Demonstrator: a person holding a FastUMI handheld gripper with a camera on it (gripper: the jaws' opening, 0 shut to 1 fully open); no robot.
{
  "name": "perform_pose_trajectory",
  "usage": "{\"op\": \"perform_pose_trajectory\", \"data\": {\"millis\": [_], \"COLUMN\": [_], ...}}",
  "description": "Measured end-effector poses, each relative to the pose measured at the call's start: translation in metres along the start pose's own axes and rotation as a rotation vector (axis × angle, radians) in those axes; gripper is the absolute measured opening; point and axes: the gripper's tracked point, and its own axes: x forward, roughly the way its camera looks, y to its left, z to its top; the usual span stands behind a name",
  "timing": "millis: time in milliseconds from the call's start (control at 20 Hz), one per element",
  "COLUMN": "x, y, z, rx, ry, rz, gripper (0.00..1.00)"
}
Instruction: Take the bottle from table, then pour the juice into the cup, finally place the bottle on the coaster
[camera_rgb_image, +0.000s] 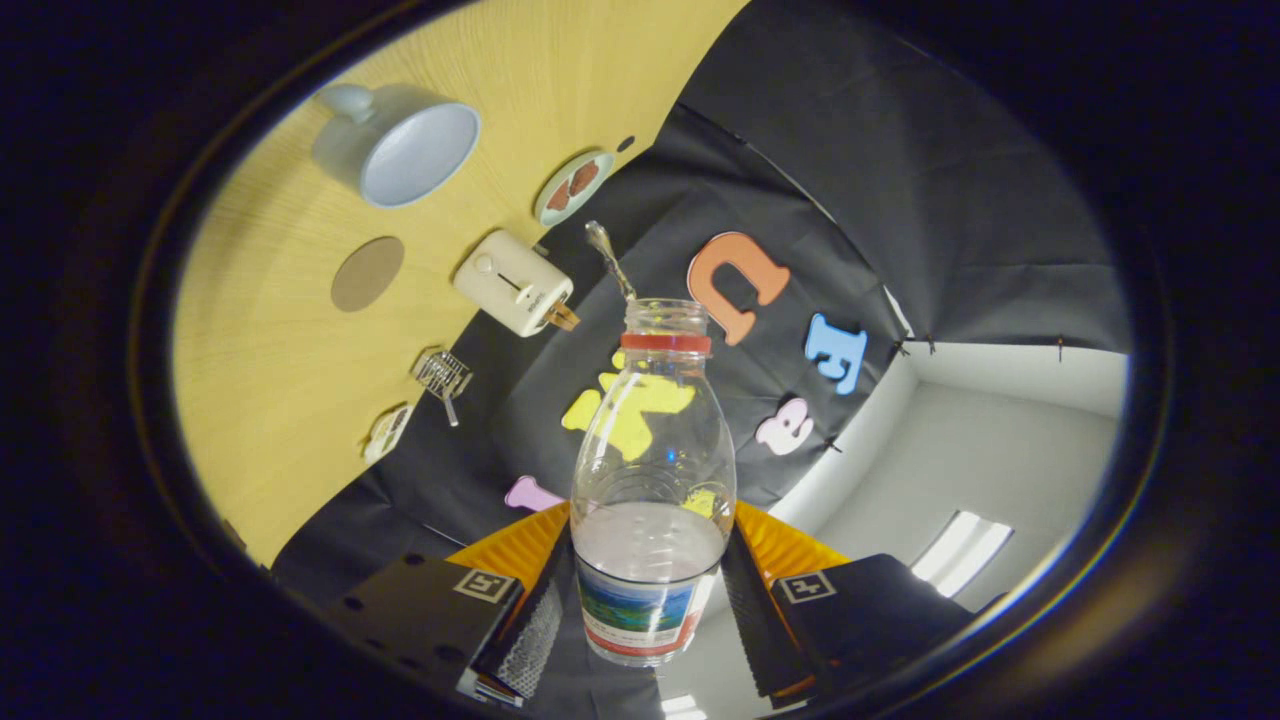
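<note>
We see one light wooden table (270, 360), tilted steeply in view. One clear plastic bottle (652, 470) with a red neck ring, no cap and a printed label stands between the fingers; pale liquid fills its lower part. The gripper (650, 610) is clamped on the bottle, both fingers pressing its labelled base. On the table we count one white mug (400, 150), one cream toaster (512, 283), one small plate (573, 187) and one round brown coaster (367, 273).
</note>
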Motion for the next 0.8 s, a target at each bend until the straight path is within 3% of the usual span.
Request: {"op": "perform_pose_trajectory", "data": {"millis": [450, 800], "x": [-0.001, 0.002], "y": [0.039, 0.053], "z": [0.012, 0.002], "rx": [-0.002, 0.223], "ry": [0.006, 0.079], "rz": [0.049, 0.074], "gripper": [0.81, 0.81]}}
